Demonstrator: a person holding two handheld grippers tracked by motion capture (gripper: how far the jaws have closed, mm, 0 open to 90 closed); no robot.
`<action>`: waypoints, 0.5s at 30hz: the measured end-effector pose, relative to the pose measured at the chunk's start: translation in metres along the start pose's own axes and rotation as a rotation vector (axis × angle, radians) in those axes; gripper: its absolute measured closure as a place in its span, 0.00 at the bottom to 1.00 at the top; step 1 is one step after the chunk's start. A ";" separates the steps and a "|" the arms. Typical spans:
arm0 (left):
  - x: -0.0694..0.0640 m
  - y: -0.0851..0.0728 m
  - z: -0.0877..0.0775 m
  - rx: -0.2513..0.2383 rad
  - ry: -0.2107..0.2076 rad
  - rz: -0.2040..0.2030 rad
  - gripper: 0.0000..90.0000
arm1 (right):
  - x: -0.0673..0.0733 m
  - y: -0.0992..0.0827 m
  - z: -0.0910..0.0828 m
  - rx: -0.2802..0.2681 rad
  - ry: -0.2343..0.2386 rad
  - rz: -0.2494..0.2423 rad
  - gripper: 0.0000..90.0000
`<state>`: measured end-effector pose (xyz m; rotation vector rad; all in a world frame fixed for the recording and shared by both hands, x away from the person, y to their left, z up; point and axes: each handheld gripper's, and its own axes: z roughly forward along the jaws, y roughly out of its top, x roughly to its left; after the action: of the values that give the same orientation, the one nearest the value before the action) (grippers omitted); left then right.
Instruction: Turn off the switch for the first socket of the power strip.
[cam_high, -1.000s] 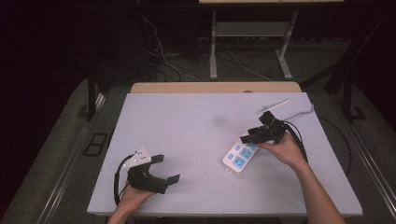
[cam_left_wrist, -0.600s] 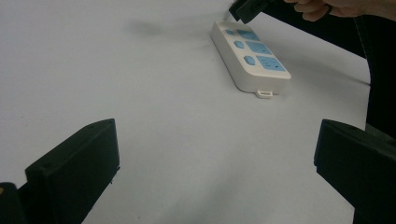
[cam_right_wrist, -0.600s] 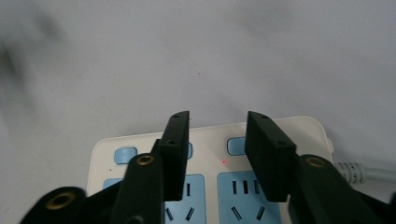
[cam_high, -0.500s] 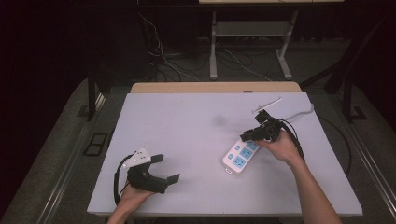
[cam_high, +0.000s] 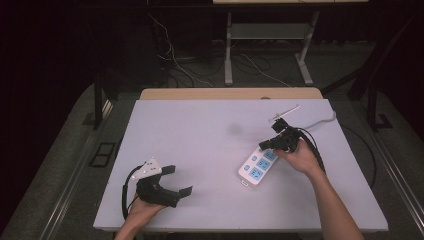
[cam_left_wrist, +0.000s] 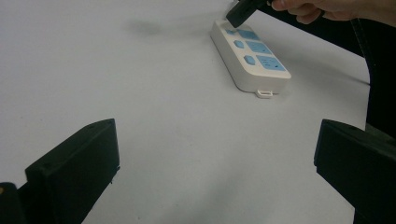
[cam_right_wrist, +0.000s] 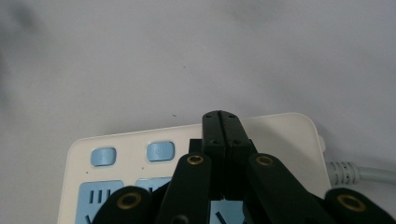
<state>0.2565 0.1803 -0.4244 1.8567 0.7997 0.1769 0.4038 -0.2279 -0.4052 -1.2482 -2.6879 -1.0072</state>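
Right gripper (cam_high: 267, 145) over the far end of the power strip (cam_high: 257, 167), jaws just closing and now pressed flat together with nothing between them, tips above the strip's top face beside the small blue buttons (cam_right_wrist: 160, 151). Strip lying flat on the white table (cam_high: 210, 145), right of centre, slanted, blue sockets up, grey cable (cam_high: 320, 121) running off toward the far right edge. In the right gripper view, closed jaw tips (cam_right_wrist: 220, 122) over the cream casing (cam_right_wrist: 280, 135), cable stub at the right (cam_right_wrist: 355, 173). Left gripper (cam_high: 176, 181) resting near the front left of the table, well apart from the strip, jaws spread wide and empty, bare tabletop between them. In the left gripper view, strip (cam_left_wrist: 254, 70) ahead, right gripper's black tip (cam_left_wrist: 240, 13) at its far end, hand (cam_left_wrist: 327, 9) above.
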 end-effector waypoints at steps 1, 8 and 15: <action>0.000 0.000 0.000 0.000 0.000 0.000 0.00 | 0.000 0.000 0.001 0.000 -0.001 0.001 1.00; 0.000 0.000 0.000 0.001 -0.001 0.000 0.00 | -0.001 0.000 0.005 0.008 -0.011 -0.006 1.00; 0.000 0.000 0.001 0.003 0.000 0.002 0.00 | 0.000 0.000 0.008 0.018 -0.010 -0.014 1.00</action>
<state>0.2569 0.1801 -0.4250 1.8605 0.7983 0.1769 0.4058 -0.2238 -0.4117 -1.2373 -2.7105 -0.9786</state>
